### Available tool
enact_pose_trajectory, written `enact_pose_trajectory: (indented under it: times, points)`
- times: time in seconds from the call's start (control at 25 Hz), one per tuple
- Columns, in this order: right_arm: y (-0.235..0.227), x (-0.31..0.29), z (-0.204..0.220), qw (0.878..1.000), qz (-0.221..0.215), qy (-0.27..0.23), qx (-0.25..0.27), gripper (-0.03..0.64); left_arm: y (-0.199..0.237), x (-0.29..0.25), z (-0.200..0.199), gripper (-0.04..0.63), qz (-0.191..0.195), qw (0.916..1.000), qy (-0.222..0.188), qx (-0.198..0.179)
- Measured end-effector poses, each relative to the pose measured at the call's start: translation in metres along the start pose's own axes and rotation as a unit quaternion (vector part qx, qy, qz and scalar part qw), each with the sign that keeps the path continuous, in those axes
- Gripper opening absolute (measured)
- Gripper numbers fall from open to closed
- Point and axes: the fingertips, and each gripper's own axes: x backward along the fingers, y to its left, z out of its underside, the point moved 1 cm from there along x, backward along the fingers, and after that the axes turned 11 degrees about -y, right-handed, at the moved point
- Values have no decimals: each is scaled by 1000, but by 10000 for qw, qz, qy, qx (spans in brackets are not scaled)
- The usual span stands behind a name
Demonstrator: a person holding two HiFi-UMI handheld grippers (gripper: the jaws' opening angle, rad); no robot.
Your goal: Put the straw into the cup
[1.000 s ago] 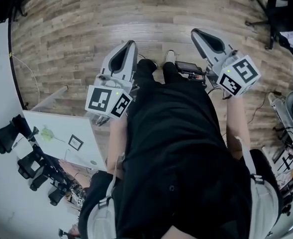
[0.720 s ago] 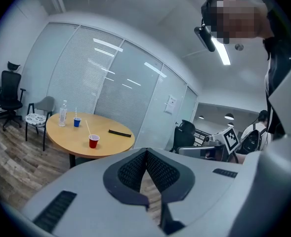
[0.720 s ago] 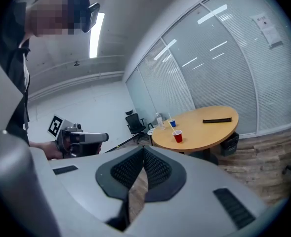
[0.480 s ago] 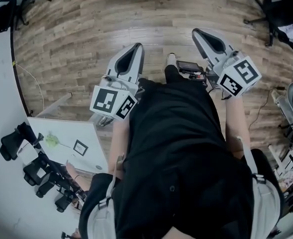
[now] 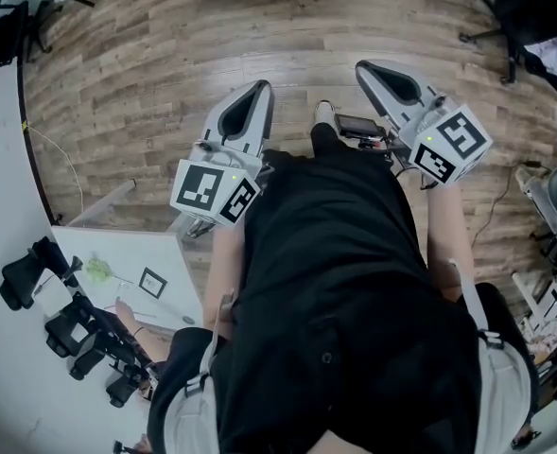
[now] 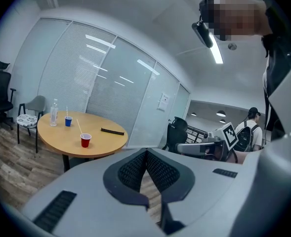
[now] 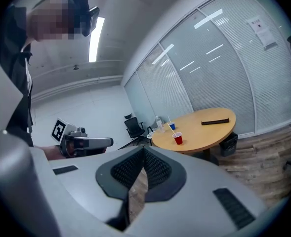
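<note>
Far beyond your pressed-together left gripper [image 6: 146, 153], a thin pale straw [image 6: 79, 127] leans in a red plastic cup [image 6: 85, 140]. Your right gripper [image 7: 144, 151] is pressed together too.

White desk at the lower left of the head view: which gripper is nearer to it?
Left. The left gripper is beside the white desk, just up and right of it; the right gripper is across the person's body.

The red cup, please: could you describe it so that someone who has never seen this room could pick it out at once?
In the left gripper view, find the round wooden table by the glass wall. The red cup stands alone toward its near edge, a straw leaning out. Its only lookalike, the blue cup, sits farther back beside a clear bottle.
</note>
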Motion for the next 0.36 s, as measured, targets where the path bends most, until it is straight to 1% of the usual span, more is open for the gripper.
enact_pose_trajectory:
  times: [0.16,0.36]
  points:
    - [-1,0,-2,10000,18,-63,-73,17,0,-1,2,12,-34,10000,4,51]
    - [-1,0,-7,10000,-11,-75,-15,17,-2,-4,2,12,3,10000,40,44]
